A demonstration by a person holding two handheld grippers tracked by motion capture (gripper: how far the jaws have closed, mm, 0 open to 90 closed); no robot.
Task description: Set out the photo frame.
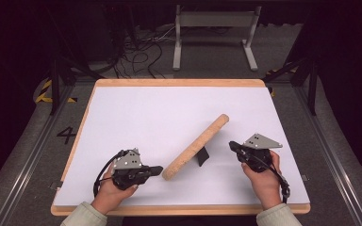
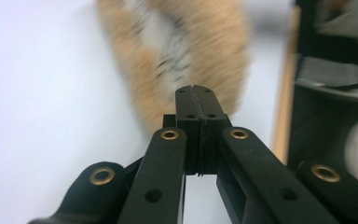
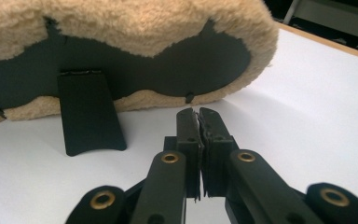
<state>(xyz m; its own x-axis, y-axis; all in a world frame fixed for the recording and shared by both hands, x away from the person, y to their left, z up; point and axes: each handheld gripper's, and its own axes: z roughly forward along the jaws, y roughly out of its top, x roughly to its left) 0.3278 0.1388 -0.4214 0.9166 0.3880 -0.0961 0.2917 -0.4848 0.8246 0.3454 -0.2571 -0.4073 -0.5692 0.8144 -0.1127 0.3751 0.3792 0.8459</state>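
A picture frame edged in tan fleece [image 1: 198,146] stands on the white table [image 1: 146,113], propped by a black easel stand [image 1: 202,157]. Its black back [image 3: 158,65] and the stand [image 3: 91,114] face my right gripper [image 3: 197,112], which is shut and empty just short of the frame's lower edge. In the high view my right gripper [image 1: 232,145] sits to the frame's right. My left gripper [image 1: 159,169] is shut and empty, its tip close to the frame's near end. The blurred fleece frame [image 2: 200,56] lies right ahead of my left gripper [image 2: 196,88].
The table has a wooden rim [image 1: 179,83]. Beyond it on the dark floor stand a grey metal rack [image 1: 215,35] and tangled cables [image 1: 136,52]. Black stands [image 1: 306,70] flank the table's back corners.
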